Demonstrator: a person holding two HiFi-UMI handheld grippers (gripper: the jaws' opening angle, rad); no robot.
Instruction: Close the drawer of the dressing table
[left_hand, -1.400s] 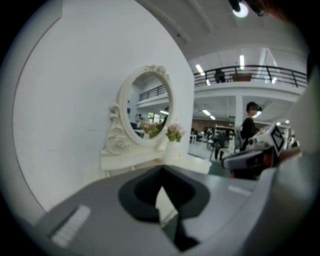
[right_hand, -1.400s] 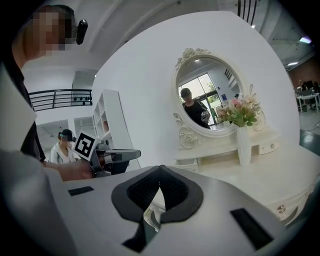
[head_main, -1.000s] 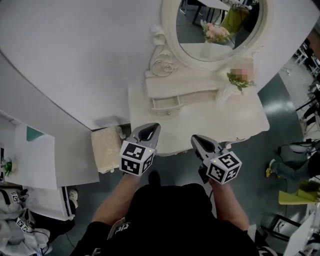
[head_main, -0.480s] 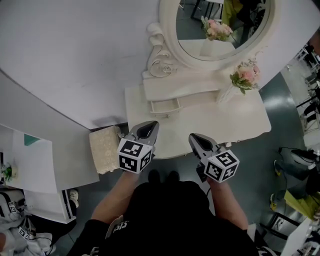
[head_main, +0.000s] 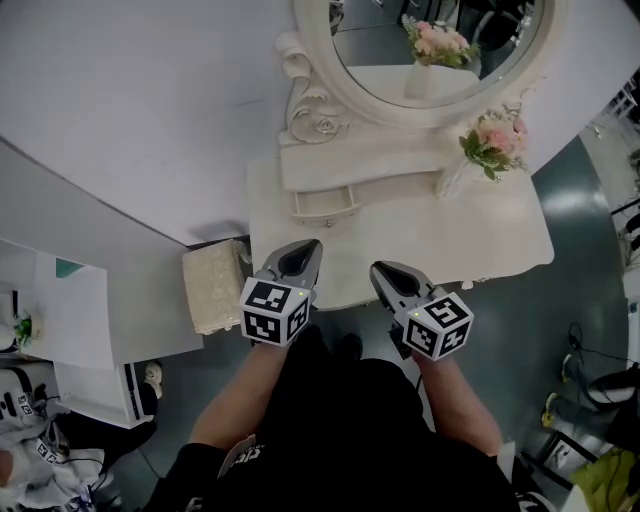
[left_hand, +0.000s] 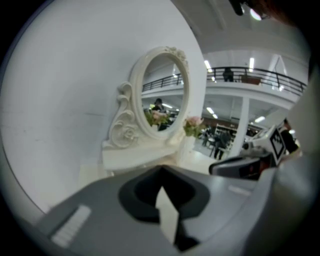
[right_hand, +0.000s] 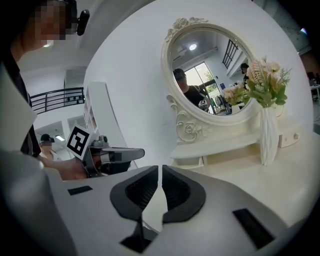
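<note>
Nearest in the head view, the person's two forearms reach forward in black sleeves, each hand behind a marker cube. The left tool (head_main: 304, 246) hangs over the near edge of the white desk (head_main: 450, 235), pointing to 12 o'clock; in its own view (left_hand: 161, 169) the jaws meet at the tip, clenched on nothing. The right tool (head_main: 381, 269) hangs just beside it at 3 o'clock, also over the desk's near edge; in its own view (right_hand: 160, 167) a thin slit shows between the jaws, which are opening, with nothing between them. A cream padded stool (head_main: 213, 286) stands on the floor at 9 o'clock from the left tool, against the desk's side. Further on, at 12 o'clock from the left tool and well apart from both tools, the small drawer (head_main: 327, 204) sticks out a little from under the raised shelf (head_main: 360, 163) at the back of the desk. At 1 o'clock from the right tool a vase of pink flowers (head_main: 490, 143) stands upright on the desk. Behind all, the oval mirror (head_main: 440, 60) rises against the white wall
</note>
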